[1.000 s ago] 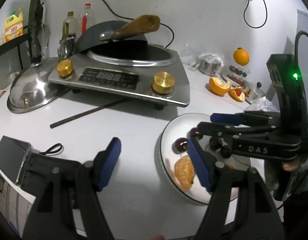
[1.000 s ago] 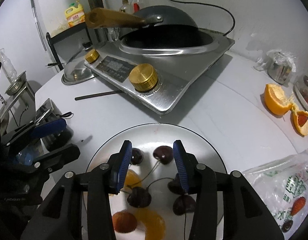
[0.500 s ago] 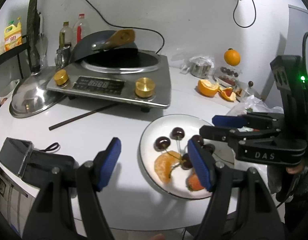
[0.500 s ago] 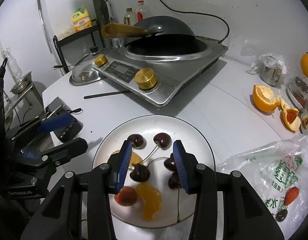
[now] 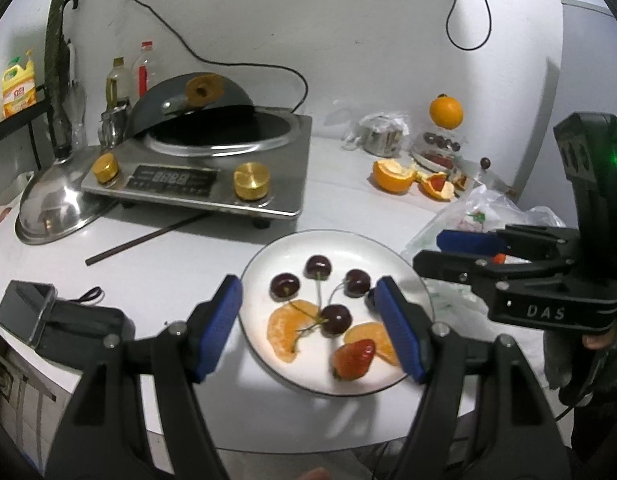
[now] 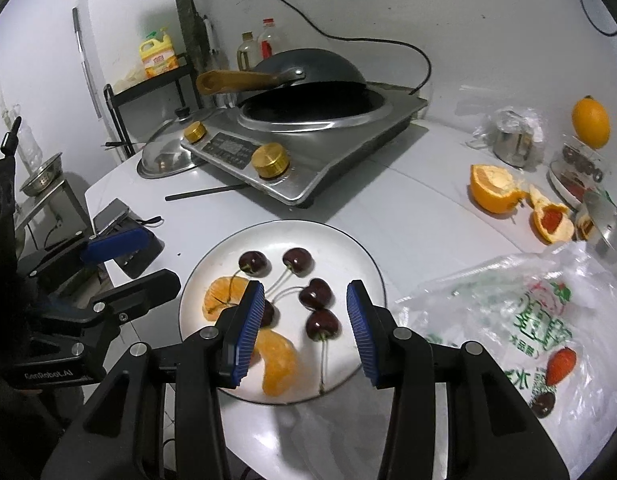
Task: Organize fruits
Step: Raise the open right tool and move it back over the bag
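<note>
A white plate [image 5: 268, 264] [image 6: 340, 248] near the table's front edge holds several dark cherries [image 5: 318, 267] [image 6: 316, 294], orange segments [image 5: 286, 330] [image 6: 278, 364] and a strawberry [image 5: 354, 358]. My left gripper [image 5: 308, 328] is open and empty, raised above the plate's near side. My right gripper [image 6: 304, 332] is open and empty, also above the plate; it shows at the right of the left wrist view [image 5: 460, 248].
An induction cooker [image 5: 204, 168] with a wok stands behind the plate, a steel lid [image 5: 52, 204] and a chopstick [image 5: 148, 238] to its left. A phone [image 5: 26, 312] lies front left. Peeled orange pieces [image 6: 494, 188], a whole orange [image 6: 590, 120] and a plastic bag [image 6: 520, 320] are right.
Both grippers have pulled back and up from the plate, so the whole plate now shows. Both stay open and empty.
</note>
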Demonstrator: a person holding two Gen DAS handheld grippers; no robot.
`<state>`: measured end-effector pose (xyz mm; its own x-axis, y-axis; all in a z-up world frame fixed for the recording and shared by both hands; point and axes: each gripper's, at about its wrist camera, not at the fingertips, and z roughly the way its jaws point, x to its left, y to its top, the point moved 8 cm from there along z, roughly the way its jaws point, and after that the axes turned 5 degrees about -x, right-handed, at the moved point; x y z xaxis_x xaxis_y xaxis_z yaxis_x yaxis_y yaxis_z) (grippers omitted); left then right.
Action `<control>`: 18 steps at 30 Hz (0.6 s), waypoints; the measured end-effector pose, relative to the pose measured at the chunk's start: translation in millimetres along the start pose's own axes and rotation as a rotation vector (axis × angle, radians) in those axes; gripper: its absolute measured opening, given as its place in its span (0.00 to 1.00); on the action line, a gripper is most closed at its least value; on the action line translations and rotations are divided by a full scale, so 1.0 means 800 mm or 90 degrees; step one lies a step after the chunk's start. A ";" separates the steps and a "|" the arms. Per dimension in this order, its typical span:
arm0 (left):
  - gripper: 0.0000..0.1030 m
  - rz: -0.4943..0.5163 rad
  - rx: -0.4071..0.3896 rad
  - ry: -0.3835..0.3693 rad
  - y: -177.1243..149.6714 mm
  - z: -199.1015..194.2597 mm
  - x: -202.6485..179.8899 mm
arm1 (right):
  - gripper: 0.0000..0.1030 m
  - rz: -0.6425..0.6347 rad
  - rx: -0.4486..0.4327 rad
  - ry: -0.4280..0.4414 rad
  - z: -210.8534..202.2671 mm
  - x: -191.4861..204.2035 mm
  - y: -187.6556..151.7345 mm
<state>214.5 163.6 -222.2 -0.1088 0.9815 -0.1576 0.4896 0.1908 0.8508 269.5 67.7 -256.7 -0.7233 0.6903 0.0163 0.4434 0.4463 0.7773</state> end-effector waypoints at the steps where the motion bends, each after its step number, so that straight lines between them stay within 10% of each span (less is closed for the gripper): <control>1: 0.69 0.004 0.000 -0.002 0.000 0.000 -0.004 | 0.44 0.002 -0.002 -0.001 -0.004 -0.003 -0.002; 18: 0.69 0.046 0.001 -0.027 -0.001 -0.006 -0.069 | 0.44 0.036 -0.025 -0.033 -0.059 -0.047 -0.030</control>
<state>215.7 109.4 -212.1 -0.0368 0.9924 -0.1176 0.4965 0.1202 0.8596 261.2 4.1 -246.5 -0.6694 0.7423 0.0294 0.4608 0.3839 0.8002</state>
